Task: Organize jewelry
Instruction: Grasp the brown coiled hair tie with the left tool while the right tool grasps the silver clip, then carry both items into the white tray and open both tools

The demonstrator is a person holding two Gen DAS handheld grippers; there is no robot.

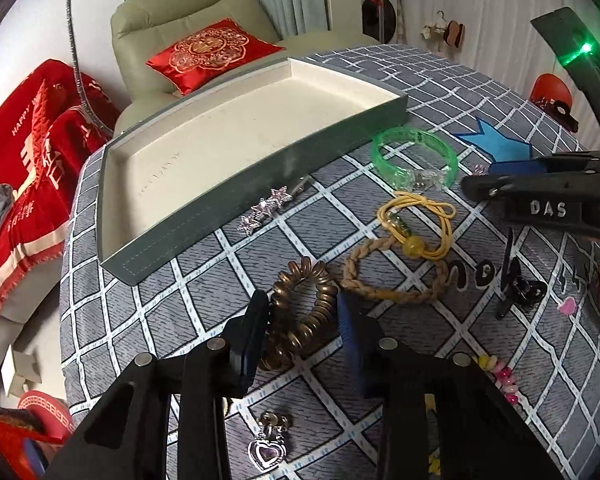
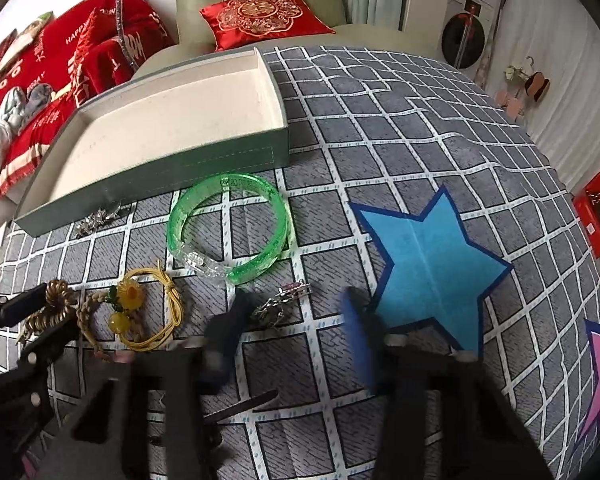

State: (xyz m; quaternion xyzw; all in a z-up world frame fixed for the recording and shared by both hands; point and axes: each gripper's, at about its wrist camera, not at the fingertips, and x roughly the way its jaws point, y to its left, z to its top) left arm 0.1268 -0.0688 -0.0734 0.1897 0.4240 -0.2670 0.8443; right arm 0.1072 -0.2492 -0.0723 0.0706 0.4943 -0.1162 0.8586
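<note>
Coil tie [image 1: 300, 312], brown spiral, lies on checked cloth [image 1: 204, 280] near the front edge; its loop runs long from lower left to upper right in the left wrist view. Left gripper [image 1: 304, 336] has it betw. the fingers, both pads against the coil's sides, pinching it.

Just right of it: braided band [image 1: 384, 276], touching the coil's right end, w/ yellow cord [image 1: 420, 224] and its amber beads lying over the band's top. Beyond those, green bangle [image 2: 228, 228] flat on the cloth, clear clasp facing the near side.

Right gripper [image 2: 292, 336] sits just below the bangle, fingers partly drawn in around a small silver clip [image 2: 280, 306]; left pad looks at or on it, right pad blurred and apart from it, so a firm pinch can't be told.

Star clip [image 1: 266, 208] lies along the tray's near wall, long axis parallel to it.

Tray [image 1: 204, 216]: grey-green walls, cream lining, nothing in it.

Black claw clip [image 1: 516, 284] farther right; heart pendant [image 1: 266, 450] near the bottom edge.
</note>
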